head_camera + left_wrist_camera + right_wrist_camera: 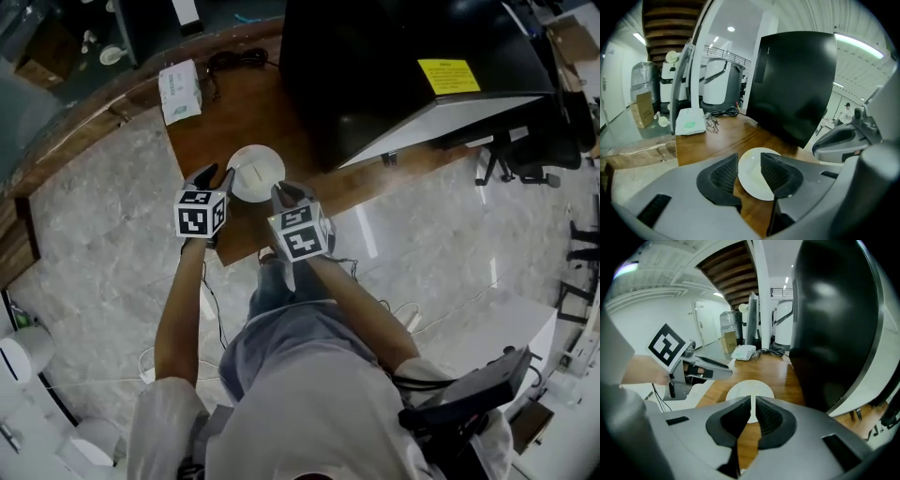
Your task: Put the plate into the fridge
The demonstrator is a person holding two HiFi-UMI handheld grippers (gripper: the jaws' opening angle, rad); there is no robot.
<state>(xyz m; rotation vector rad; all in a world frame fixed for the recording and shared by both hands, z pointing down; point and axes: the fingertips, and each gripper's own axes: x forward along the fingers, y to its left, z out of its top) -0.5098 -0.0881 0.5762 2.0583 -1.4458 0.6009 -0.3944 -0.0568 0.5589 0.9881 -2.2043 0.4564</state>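
Note:
A white plate point(255, 172) lies on the brown wooden table point(216, 131), just in front of a tall black fridge point(403, 66). My left gripper point(217, 175) hovers at the plate's left rim, and its jaws stand open. The plate point(751, 176) shows between those jaws, untouched by them. My right gripper point(286, 192) sits at the plate's near right rim. Its jaws point(753, 401) are shut, with only a thin slit through which the plate point(740, 390) shows beyond. The left gripper point(693, 370) also appears at the left of the right gripper view.
A white tissue box point(180, 91) and a black cable point(239, 61) lie at the table's far end. The fridge point(797, 84) fills the table's right side. Marble floor point(94, 234) surrounds the table, and the near edge is just below both grippers.

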